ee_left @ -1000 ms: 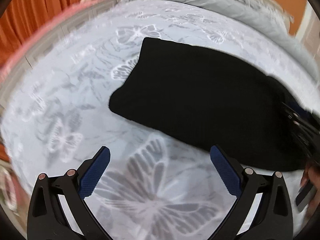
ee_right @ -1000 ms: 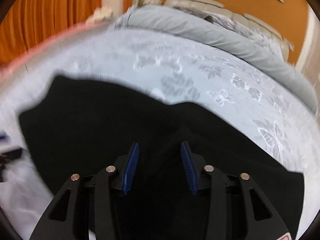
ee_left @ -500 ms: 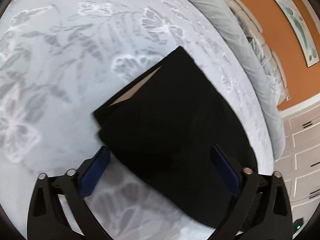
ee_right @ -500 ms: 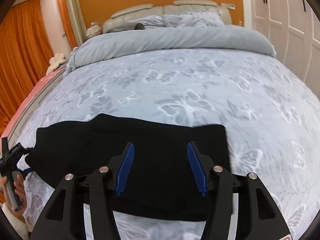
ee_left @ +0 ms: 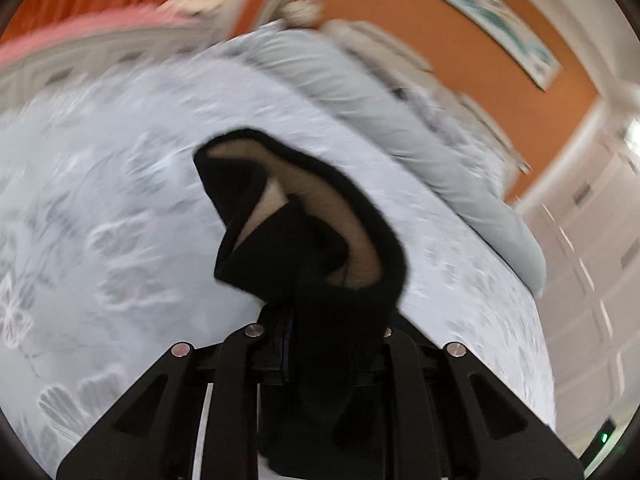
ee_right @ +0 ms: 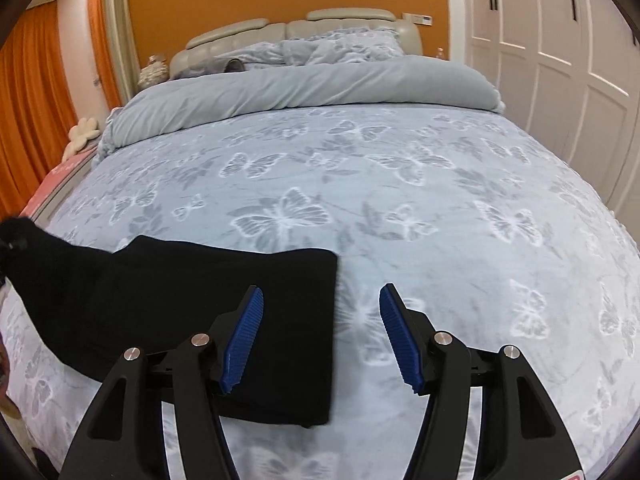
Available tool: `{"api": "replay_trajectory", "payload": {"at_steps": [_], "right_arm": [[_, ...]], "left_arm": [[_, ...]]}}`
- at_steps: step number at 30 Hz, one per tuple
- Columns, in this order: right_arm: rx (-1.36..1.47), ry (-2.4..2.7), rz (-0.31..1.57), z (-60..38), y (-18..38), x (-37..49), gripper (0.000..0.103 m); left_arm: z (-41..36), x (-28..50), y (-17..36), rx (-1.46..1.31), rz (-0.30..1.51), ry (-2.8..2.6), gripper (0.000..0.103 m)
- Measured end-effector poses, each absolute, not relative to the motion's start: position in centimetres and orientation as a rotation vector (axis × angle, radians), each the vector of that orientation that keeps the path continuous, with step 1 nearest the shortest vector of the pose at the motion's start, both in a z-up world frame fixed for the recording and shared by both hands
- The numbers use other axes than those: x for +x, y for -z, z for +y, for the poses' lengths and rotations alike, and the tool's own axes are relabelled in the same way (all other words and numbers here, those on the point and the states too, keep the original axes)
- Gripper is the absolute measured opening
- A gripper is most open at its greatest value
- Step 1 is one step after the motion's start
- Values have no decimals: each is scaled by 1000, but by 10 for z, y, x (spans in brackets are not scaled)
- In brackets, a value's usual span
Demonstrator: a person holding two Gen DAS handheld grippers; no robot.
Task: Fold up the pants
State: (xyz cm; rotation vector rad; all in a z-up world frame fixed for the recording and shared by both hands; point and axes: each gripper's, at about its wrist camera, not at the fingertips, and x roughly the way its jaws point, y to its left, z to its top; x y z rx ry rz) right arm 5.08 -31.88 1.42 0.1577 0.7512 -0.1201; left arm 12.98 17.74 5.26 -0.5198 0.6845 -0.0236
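Two grippers, left gripper [ee_left: 332,344] just clamped on limp black pants [ee_right: 192,312], right gripper [ee_right: 320,332] widening, empty, butterfly-print bedspread [ee_right: 400,208]

Left tongs [ee_left: 320,344] hidden by pants [ee_left: 304,240]

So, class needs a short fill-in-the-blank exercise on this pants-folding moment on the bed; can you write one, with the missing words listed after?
1. The left gripper is shut on the ____ pants.
2. The right gripper has its blue pads apart, so it is ____.
3. The bed cover is printed with pale ____.
4. One end of the pants is raised, and the other end lies ____ on the bed cover.

Missing words: black; open; butterflies; flat
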Motion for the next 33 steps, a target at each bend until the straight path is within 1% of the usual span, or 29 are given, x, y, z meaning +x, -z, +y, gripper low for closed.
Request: {"api": "replay_trajectory", "payload": {"at_steps": [4,8,11,16,17,18,19,20,22,24,26,27,28,29,30,31,33], "right_arm": [[172,156,750,-341,-13,42,59],[193,188,748,-364,-13,34,59],[214,194,745,-375,-13,30,59],[227,191,762,-381,-9,32,60],[233,187,770,-381,-8,34,60],[241,167,794,-378,-5,39,60],[245,152,808,-376,-3,41,60],[247,121,829,-370,-1,47,62],[249,80,835,-357,-1,54,62],[254,41,832,-342,-3,61,67],[262,-21,829,-322,-4,69,72],[265,-51,836,-312,-3,73,73],[266,-77,843,-302,-2,76,73],[266,-92,848,-295,-1,79,73],[258,-104,853,-285,1,82,73],[243,-105,853,-277,2,84,73],[226,-96,852,-266,4,87,73]], "left_arm": [[108,128,-72,-411,670,138,17],[41,122,-70,-295,710,245,17],[-7,114,-51,-193,757,301,18],[-88,102,29,45,939,329,23],[-93,97,36,81,941,317,24],[-99,90,38,126,900,299,28],[-102,81,33,166,855,282,35],[-100,76,26,171,848,281,36],[-85,76,11,110,868,308,37],[-57,77,-5,-16,886,360,39],[-31,82,-15,-116,896,393,44],[-15,82,-18,-167,895,401,49],[12,82,-22,-248,881,406,60],[23,78,-23,-291,877,409,67],[37,80,-23,-332,878,417,82],[48,82,-22,-350,884,414,88],[53,85,-18,-337,870,399,88]]}}
